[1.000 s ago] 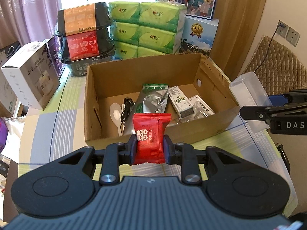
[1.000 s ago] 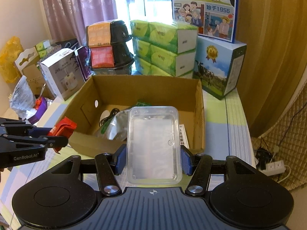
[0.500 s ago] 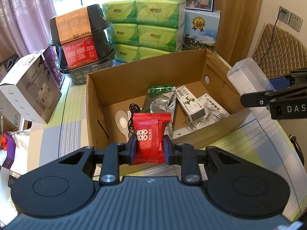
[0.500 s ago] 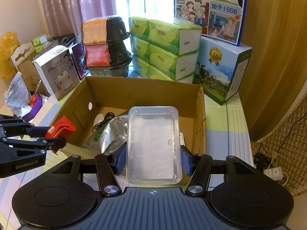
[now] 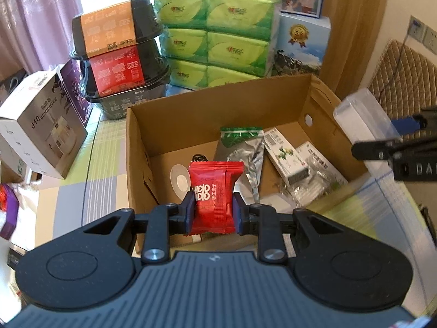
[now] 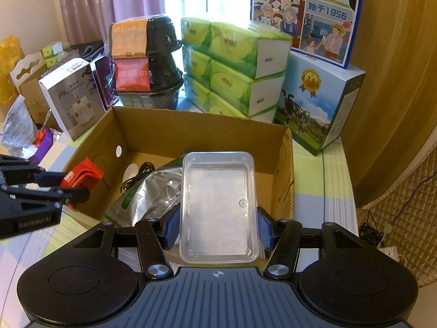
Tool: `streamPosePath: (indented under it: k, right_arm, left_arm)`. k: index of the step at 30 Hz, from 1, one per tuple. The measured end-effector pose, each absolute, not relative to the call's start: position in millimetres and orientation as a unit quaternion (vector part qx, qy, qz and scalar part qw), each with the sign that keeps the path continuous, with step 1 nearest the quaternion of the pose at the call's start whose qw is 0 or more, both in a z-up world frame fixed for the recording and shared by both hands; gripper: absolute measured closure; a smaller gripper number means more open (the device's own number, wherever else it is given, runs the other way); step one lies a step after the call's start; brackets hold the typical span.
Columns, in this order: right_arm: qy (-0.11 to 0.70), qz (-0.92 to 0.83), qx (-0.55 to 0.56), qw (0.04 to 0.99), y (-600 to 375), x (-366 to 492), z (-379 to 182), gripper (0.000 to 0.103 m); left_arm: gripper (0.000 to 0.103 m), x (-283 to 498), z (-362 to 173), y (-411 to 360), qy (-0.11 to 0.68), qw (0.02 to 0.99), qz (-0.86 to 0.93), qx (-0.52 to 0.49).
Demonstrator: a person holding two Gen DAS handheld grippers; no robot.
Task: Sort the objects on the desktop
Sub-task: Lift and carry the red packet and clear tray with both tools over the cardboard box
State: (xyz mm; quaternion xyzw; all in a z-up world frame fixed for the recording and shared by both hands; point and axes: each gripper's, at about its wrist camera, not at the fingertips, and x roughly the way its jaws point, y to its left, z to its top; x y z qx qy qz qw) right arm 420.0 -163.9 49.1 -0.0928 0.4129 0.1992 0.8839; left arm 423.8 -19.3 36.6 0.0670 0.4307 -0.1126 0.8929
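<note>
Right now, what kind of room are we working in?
Probably a home room: stacked green tissue packs and instant noodle bowls sit by a curtained window, behind the cardboard box.

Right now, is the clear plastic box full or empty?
Empty: the clear plastic box in the right tool shows nothing inside.

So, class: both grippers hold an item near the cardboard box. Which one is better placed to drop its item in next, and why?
Probably the left gripper: its red packet already hangs over the cardboard box. The right gripper holds its clear plastic tray nearer the box's edge.
</note>
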Motion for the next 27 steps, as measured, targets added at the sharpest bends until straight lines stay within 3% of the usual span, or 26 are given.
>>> streamPosePath:
  k: [27]
  right_arm:
    - [0.414, 0.194, -0.073, 0.886, -156.3, 452.4, 31.0, 0.049]
  left_arm:
    - [0.080, 467.4, 17.0, -12.5, 0.451, 0.885, -0.097, 0.058]
